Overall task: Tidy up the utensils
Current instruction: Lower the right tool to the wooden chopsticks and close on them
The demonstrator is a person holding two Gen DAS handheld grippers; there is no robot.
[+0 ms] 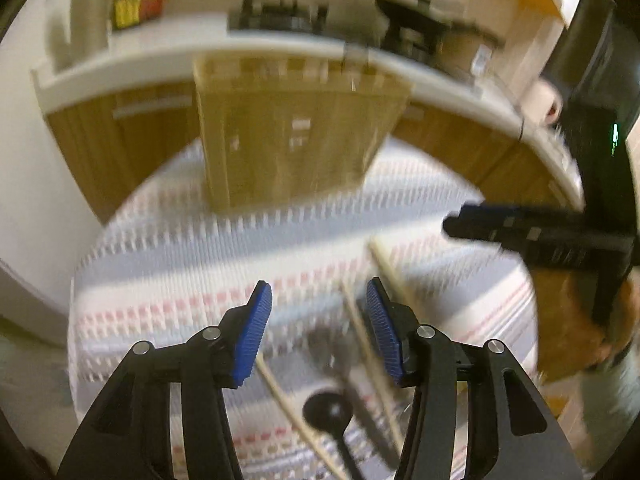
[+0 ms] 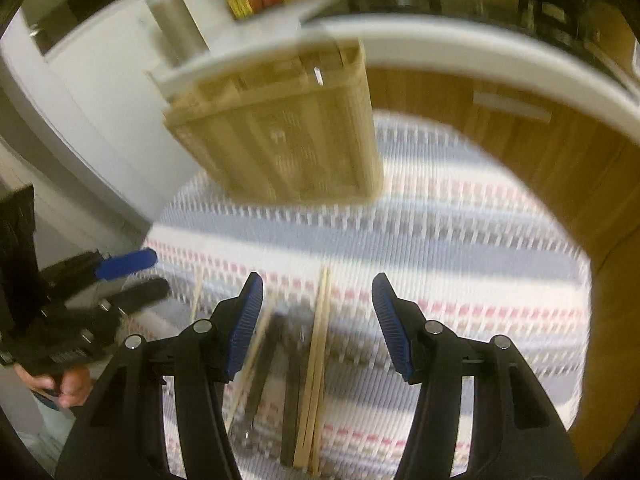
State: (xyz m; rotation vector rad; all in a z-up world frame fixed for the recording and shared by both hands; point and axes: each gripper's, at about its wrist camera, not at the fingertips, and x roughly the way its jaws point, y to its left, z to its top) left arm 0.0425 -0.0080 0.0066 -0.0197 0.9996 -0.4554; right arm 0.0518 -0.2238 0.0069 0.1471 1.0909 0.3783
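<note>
Right wrist view: you're hovering your right gripper (image 2: pixel 318 312) and left gripper (image 1: pixel 318 320), jaws released, empty. Pale wooden chopsticks (image 2: pixel 316 368) lying at 6 o'clock on the striped woven cloth (image 2: pixel 460 248); slatted wooden organizer box (image 2: pixel 280 136) at 12 looks unfilled—sorting barely starting.

Wooden organizer (image 2: pixel 276 140) blocks ahead (striped cloth (image 2: pixel 440 240) between lies open).

Warm indoor light, heavy motion blur — both wrist views smeared.

The striped tablecloth (image 1: pixel 168 240) and the wooden organizer (image 1: pixel 296 136) streak into soft bands, while each view's own blue pads (image 1: pixel 256 332) stay crisp. Fisheye distortion bends the white countertop (image 2: pixel 480 44) into an arc, and black vignetting fills the corners. A small glare spot glints on the organizer's rim in the right wrist view — shadows elsewhere are soft and faint.
</note>
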